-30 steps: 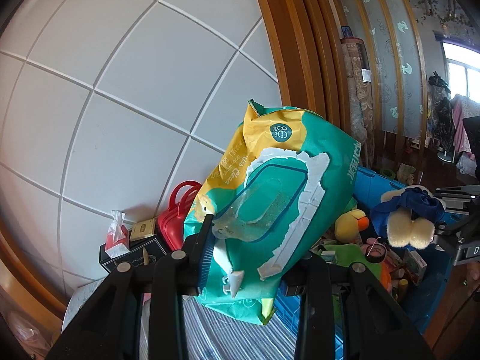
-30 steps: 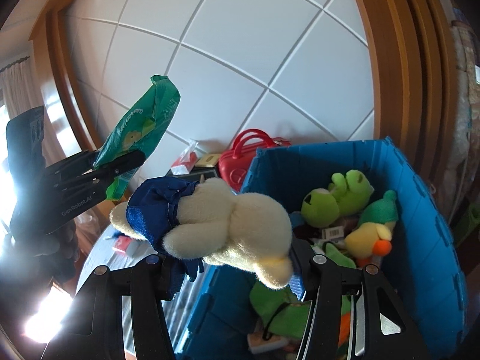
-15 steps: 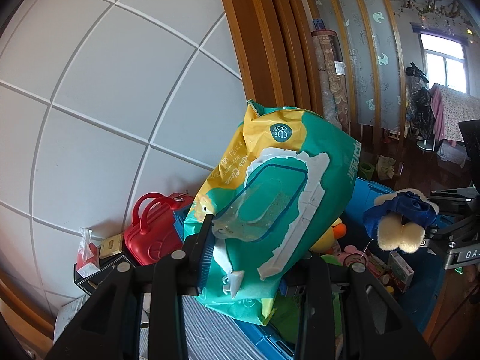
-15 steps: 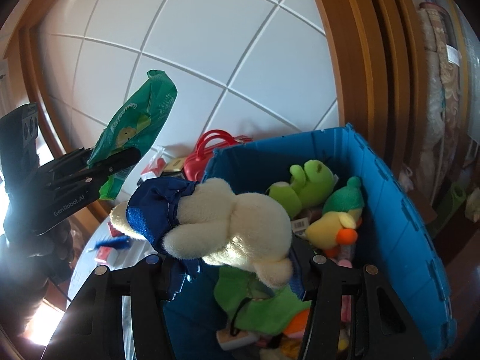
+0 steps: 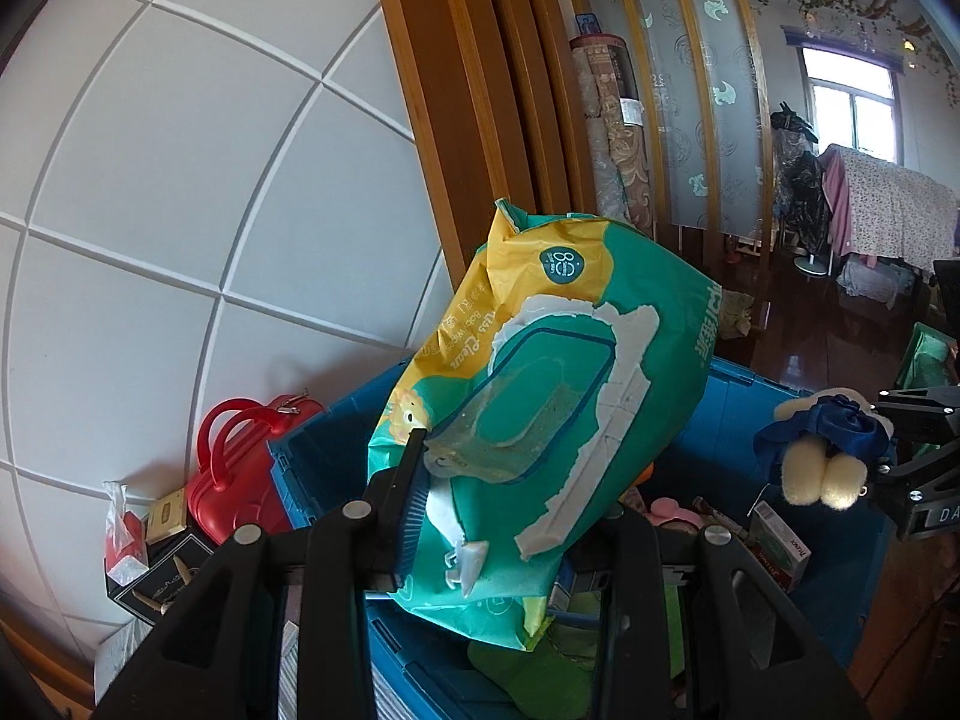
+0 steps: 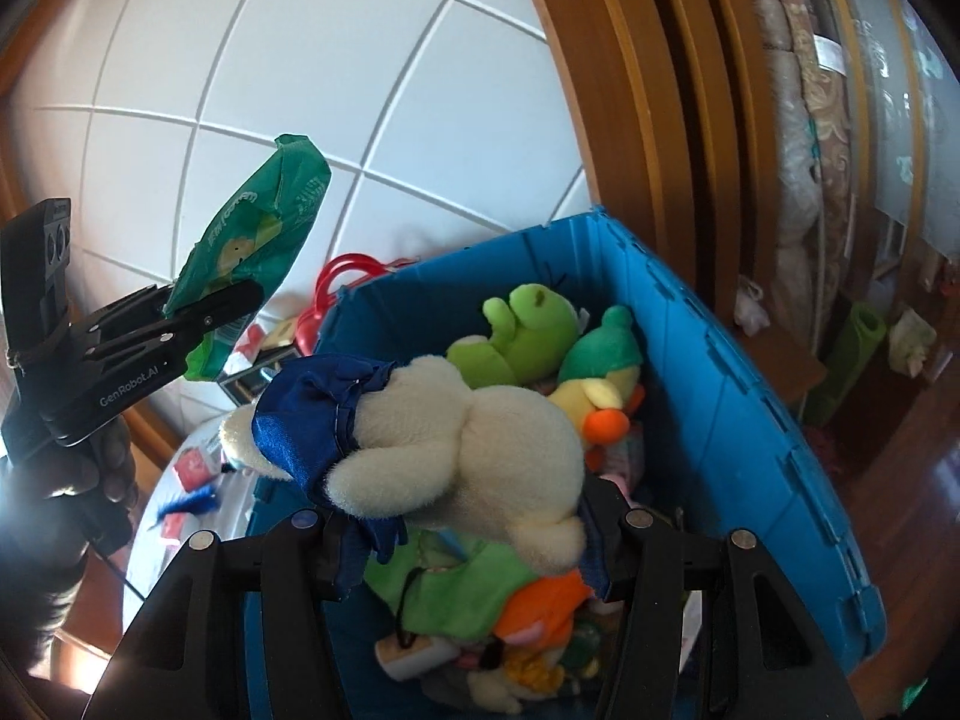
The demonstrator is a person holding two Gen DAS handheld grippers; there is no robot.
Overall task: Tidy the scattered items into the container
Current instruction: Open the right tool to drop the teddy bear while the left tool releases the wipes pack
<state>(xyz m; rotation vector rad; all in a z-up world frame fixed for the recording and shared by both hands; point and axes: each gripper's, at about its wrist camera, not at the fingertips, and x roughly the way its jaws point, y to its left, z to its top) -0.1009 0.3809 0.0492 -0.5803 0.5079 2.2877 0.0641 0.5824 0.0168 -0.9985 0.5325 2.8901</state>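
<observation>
Both your hands are loaded and both are up at the crate [image 6: 750,396] now. Your left gripper [image 5: 510,516] is clamped on the wipes pack [image 5: 540,420], pinching its lower end so the pack's long axis sticks up and away from the fingers, tilted toward the wall. Your right gripper [image 6: 462,516] is squeezed around the plush [image 6: 468,438], the white bear-like toy in the blue cloth, lying crosswise between the fingers with its blue end poking out to the left. Here's the relation that counts: the crate's open mouth sits below and ahead of both grippers, already piled with a green frog [image 6: 528,324], a duck [image 6: 600,384] and other bits. In the right wrist view the plush hangs over the crate's near left corner, with the pile directly beneath it, so I judge your right hand the nearer to a clean drop. The wipes pack, seen from the left wrist, hovers over the crate's near left wall, its top leaning over the inside, but its held end looks close to the rim. I'd say ease the left hand further inward before you let go, or the tall pack could tip back out toward the red case [image 5: 240,468] beside the crate.
</observation>
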